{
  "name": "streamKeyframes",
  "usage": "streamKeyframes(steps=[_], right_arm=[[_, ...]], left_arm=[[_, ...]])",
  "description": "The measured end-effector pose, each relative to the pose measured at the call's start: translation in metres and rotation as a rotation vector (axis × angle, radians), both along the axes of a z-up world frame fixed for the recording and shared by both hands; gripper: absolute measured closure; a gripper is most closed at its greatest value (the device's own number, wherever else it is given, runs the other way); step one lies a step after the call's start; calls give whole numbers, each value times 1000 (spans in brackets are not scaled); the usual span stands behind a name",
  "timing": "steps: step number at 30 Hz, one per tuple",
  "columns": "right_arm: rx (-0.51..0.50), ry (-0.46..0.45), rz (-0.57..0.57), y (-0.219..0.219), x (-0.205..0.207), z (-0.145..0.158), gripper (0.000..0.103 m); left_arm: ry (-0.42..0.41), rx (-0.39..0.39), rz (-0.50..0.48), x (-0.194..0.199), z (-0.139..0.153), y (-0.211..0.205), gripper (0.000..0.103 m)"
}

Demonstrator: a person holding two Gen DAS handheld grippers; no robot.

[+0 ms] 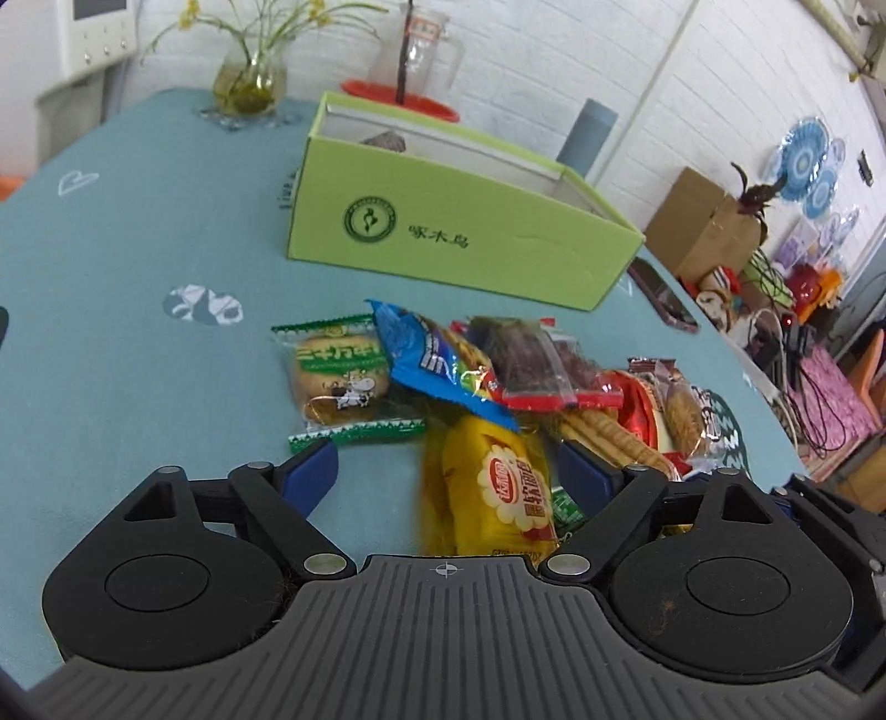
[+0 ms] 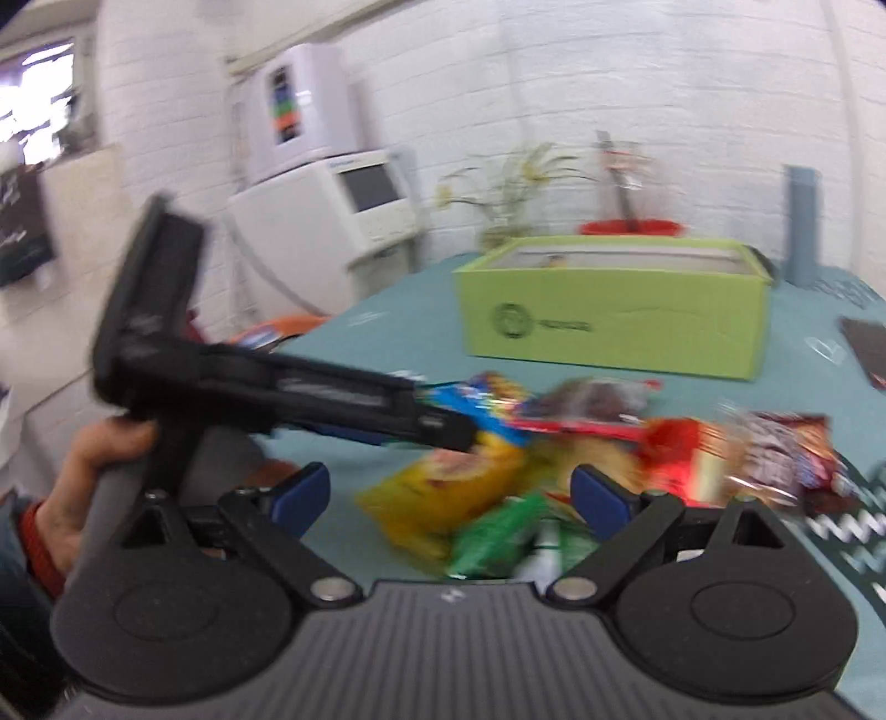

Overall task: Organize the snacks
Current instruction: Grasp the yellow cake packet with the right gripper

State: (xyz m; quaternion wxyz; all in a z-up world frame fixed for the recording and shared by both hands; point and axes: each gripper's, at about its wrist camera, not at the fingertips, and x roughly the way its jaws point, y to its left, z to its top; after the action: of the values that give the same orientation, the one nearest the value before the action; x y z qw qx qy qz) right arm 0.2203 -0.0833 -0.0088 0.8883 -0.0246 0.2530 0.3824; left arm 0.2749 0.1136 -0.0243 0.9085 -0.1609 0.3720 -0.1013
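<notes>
Teal tablecloth (image 1: 122,343) filling most of both views, with a lime-green box (image 1: 443,232) sitting open-topped at about 12 o'clock from the snack heap, well apart from it; something dark inside near the back wall, too small to make out. Behind the box at 12 o'clock, a glass pitcher (image 1: 421,50) on a red tray (image 1: 404,102), a vase with yellow flowers (image 1: 249,77) off at 11 o'clock, and a grey cylinder (image 1: 587,135) around 1 o'clock. Snack pile (image 1: 498,382) dead centre on the cloth, wrappers overlapping. Left gripper (image 1: 448,471) hanging low over the near edge of that pile, blue pads spread wide, nothing pinched; yellow packet (image 1: 498,487) lying right in the gap between the pads, but can't tell if either pad is touching it. Blue packet (image 1: 437,360) at 12 o'clock from the yellow one, partly on top of a green biscuit packet (image 1: 338,376) at 10 o'clock. Clear red-edged packet (image 1: 531,360) of dark stuff overlapping the blue one at 1 o'clock. Right gripper (image 2: 448,493) also wide open and empty-handed, hovering at the pile's near edge, view pretty blurry. Dark phone (image 1: 662,296) lying flat at 2 o'clock by the table edge.
</notes>
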Motion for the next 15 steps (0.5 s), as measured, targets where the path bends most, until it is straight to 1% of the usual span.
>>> streamKeyframes(steps=[1, 2, 4, 6, 7, 9, 12, 14, 15], right_arm=[[-15, -5, 22, 9, 3, -1, 10], [-28, 5, 33, 17, 9, -3, 10], [-45, 56, 41, 29, 22, -9, 10], [-77, 91, 41, 40, 30, -18, 10], [-106, 93, 25, 44, 32, -22, 10], [-174, 68, -1, 49, 28, -32, 9], [-206, 53, 5, 56, 20, -36, 9], [-208, 59, 16, 62, 16, -36, 9], [-201, 62, 28, 63, 15, -35, 9]], left_arm=[[10, -10, -4, 1, -1, 4, 36], [20, -24, -7, 2, -3, 8, 39], [40, -69, -48, 4, -9, 19, 49], [63, -120, -67, 7, -16, 26, 50], [60, -137, -73, 7, -18, 27, 50], [46, -128, -86, 7, -18, 26, 50], [30, -91, -124, 4, -17, 19, 51], [28, -92, -141, -1, -17, 19, 61], [28, -97, -138, -5, -15, 22, 68]])
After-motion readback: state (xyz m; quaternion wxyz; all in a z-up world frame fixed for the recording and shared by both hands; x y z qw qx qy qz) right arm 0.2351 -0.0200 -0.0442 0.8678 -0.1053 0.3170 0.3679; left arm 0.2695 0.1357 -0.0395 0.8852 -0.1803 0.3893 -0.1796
